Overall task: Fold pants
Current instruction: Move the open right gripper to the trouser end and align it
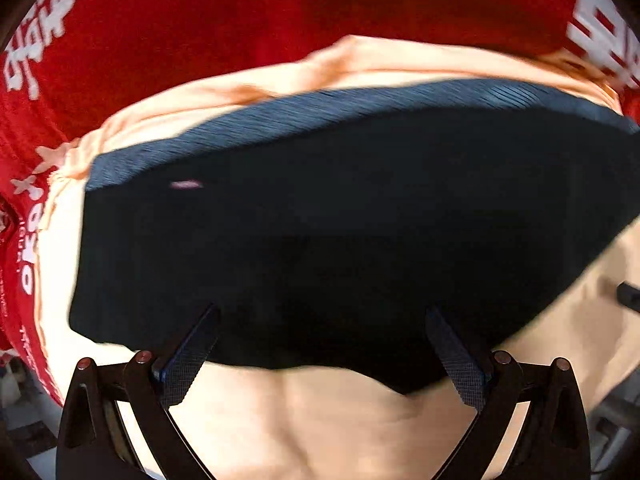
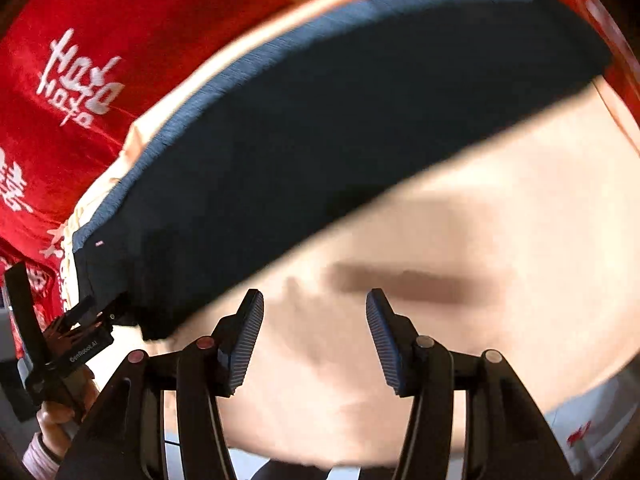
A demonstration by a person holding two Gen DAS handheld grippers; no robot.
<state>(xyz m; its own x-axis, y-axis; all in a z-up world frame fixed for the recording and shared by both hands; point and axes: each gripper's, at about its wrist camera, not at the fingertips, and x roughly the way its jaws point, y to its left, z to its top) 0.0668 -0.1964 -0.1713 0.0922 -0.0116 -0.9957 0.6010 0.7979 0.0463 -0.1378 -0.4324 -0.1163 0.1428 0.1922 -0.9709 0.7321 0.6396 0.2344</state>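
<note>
Peach sheet (image 2: 480,220) over red cloth (image 2: 80,20), dark pants (image 2: 320,120) beyond the unclenched, empty right gripper (image 2: 315,340).

The pants (image 1: 320,220) are dark navy, almost black, with a lighter blue ribbed waistband (image 1: 340,108). They lie on a pale peach cloth (image 2: 480,240). Beyond it spreads a red cloth (image 1: 140,40) printed with white lettering. The tongs (image 2: 314,332) are black with blue-edged, ridged pads (image 2: 248,336).

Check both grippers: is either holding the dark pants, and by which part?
Nothing is held. The left gripper stands open over the pants; the right gripper is open over the peach cloth.
</note>
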